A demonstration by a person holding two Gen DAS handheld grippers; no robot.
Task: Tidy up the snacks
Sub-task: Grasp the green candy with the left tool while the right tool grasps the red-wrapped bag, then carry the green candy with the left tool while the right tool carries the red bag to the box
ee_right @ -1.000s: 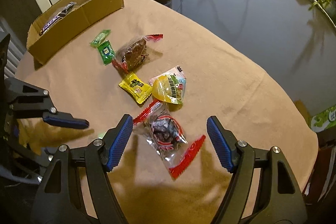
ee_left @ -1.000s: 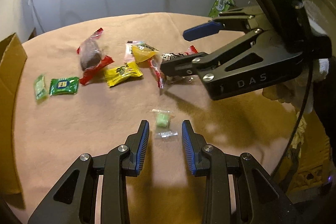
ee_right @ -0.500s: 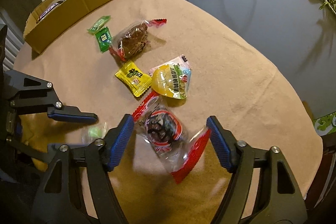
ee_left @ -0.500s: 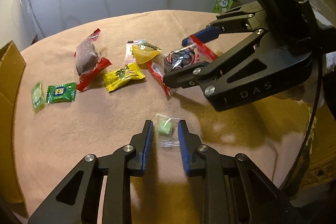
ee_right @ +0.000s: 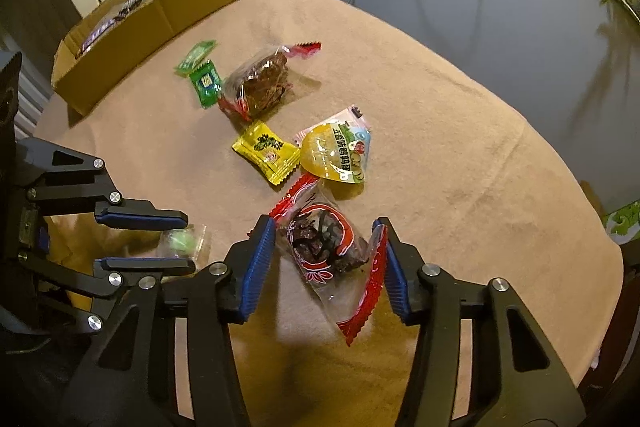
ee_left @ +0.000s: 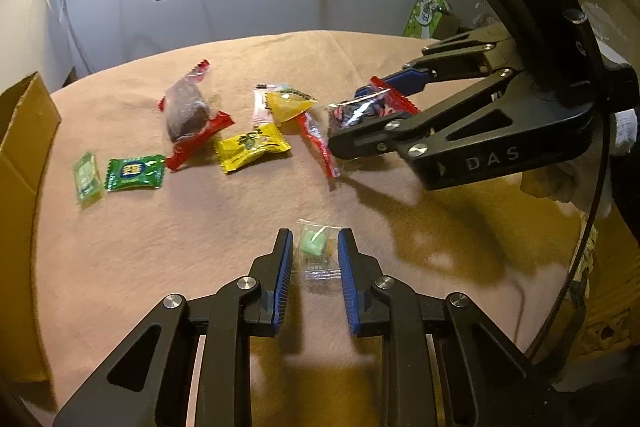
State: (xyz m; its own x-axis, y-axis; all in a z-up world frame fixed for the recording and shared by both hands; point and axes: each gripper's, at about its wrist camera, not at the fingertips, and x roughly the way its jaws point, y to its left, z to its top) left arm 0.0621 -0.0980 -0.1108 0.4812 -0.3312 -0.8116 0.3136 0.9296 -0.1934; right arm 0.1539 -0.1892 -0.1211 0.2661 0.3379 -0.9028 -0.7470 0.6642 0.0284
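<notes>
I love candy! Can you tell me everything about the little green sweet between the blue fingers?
The green sweet is a small, pale mint-green lump sealed in a clear, crinkly plastic wrapper with flat ends. It lies on the tan tablecloth, apart from the other snacks. The left gripper has its blue ribbed pads on either side, close to the wrapper's edges, but the lump is not yet squeezed. The right wrist view shows it blurred between those same fingers.

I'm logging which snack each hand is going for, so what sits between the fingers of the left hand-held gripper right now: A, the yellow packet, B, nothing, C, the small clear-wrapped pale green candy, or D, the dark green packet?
C: in the left wrist view the pale green candy lies between the left hand-held gripper fingers.
</notes>
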